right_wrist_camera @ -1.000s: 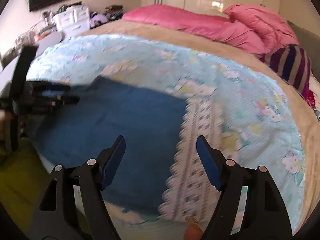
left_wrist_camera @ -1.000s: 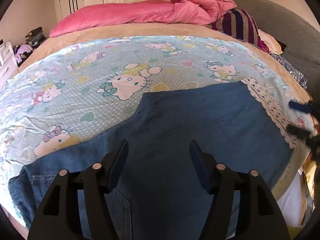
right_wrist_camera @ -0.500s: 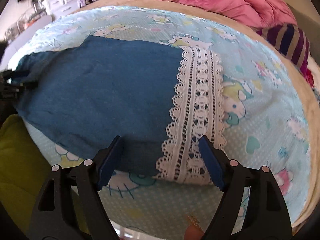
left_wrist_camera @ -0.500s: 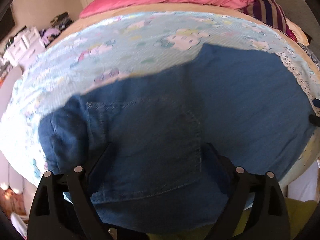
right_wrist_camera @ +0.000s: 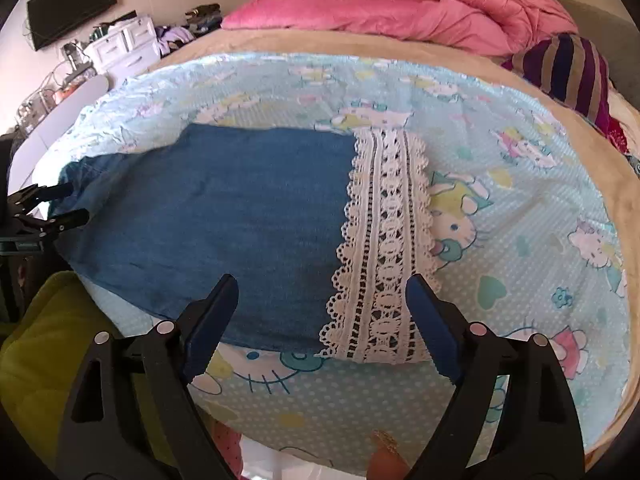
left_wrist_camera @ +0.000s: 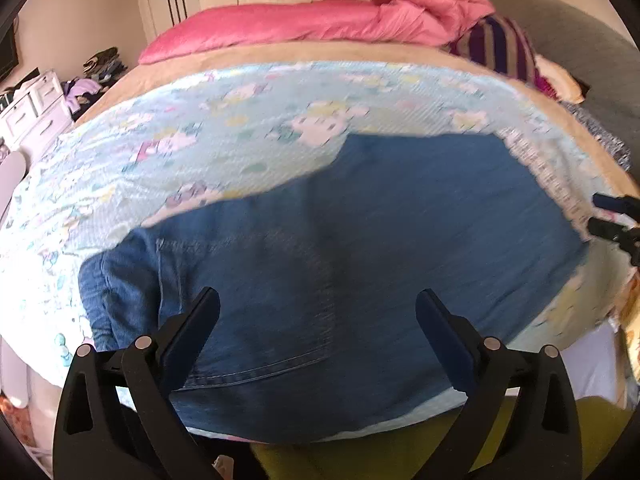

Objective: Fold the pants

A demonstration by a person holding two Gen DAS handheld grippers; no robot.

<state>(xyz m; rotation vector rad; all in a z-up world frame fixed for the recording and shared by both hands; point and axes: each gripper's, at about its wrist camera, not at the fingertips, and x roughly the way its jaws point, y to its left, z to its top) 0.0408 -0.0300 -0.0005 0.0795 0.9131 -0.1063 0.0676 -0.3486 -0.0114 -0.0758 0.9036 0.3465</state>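
Note:
Blue denim pants [left_wrist_camera: 360, 248] lie flat along the near edge of the bed, folded leg on leg. The waist and back pocket are under my left gripper [left_wrist_camera: 318, 320], which is open and empty above them. The white lace cuff [right_wrist_camera: 384, 240] ends the legs on the right. My right gripper [right_wrist_camera: 320, 312] is open and empty, hovering over the near end of the cuff and the denim [right_wrist_camera: 224, 216]. Each gripper shows at the edge of the other's view: the right one [left_wrist_camera: 612, 216] and the left one [right_wrist_camera: 48, 208].
The pants rest on a light blue cartoon-cat sheet [right_wrist_camera: 500, 208] over a tan blanket. Pink pillows and duvet [left_wrist_camera: 320, 28] and a striped cushion [right_wrist_camera: 568, 68] lie at the far side. White drawers [right_wrist_camera: 120, 44] stand far left. A yellow-green cushion [right_wrist_camera: 36, 344] sits below the bed edge.
My left gripper has pulled back and up from the waist, after dipping close to it. My right gripper has drawn back slightly toward the bed edge. The pants have not moved.

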